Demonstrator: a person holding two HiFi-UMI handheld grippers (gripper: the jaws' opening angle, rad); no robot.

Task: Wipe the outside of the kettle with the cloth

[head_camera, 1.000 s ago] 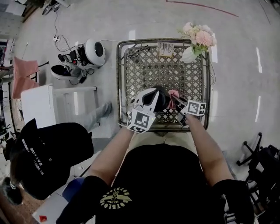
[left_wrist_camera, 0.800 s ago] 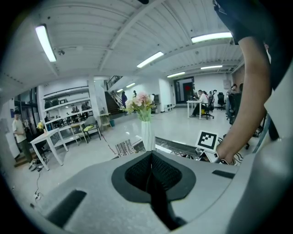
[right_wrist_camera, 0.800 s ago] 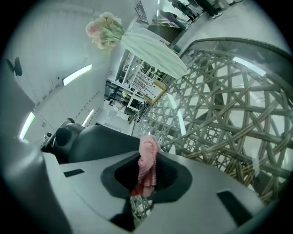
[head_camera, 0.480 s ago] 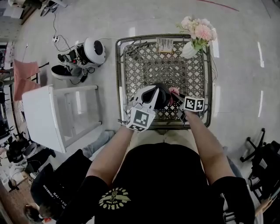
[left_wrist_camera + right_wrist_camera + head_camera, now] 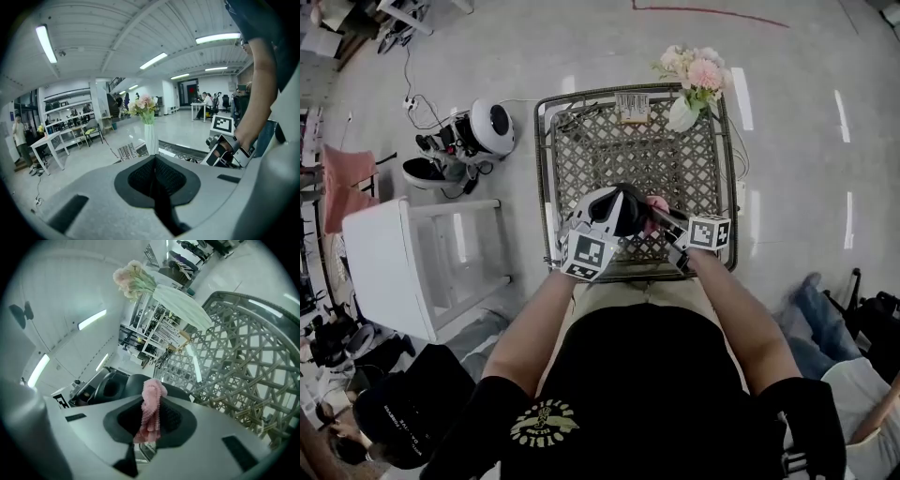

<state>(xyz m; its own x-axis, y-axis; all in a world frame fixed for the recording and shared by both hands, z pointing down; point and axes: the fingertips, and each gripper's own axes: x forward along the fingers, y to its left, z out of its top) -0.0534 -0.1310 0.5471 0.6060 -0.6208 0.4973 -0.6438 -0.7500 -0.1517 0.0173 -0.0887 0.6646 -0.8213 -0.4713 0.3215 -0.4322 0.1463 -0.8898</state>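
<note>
Head view: a square lattice-top wire table [image 5: 581, 159] stands directly in front of the person. A white shelf cart [image 5: 398, 258] stands on the floor to its left, well apart. A round white appliance with a dark face [image 5: 495, 127] sits on the floor beyond the cart.

The black kettle [image 5: 632, 210] is at the near middle of the table; whether it rests on the lattice cannot be told. A white vase of pink flowers [image 5: 684, 98] stands at the far right corner, well apart from the kettle.

The left gripper [image 5: 612, 208] is against the kettle's left side. In the left gripper view its dark pads are pressed together, and nothing can be made out between them; the vase lies straight ahead.

The right gripper [image 5: 664, 216] is at the kettle's right side. In the right gripper view its jaws are clamped on a pink knobbly cloth [image 5: 152, 404]. The cloth bunches up above the pads and touches the kettle's right flank.
</note>
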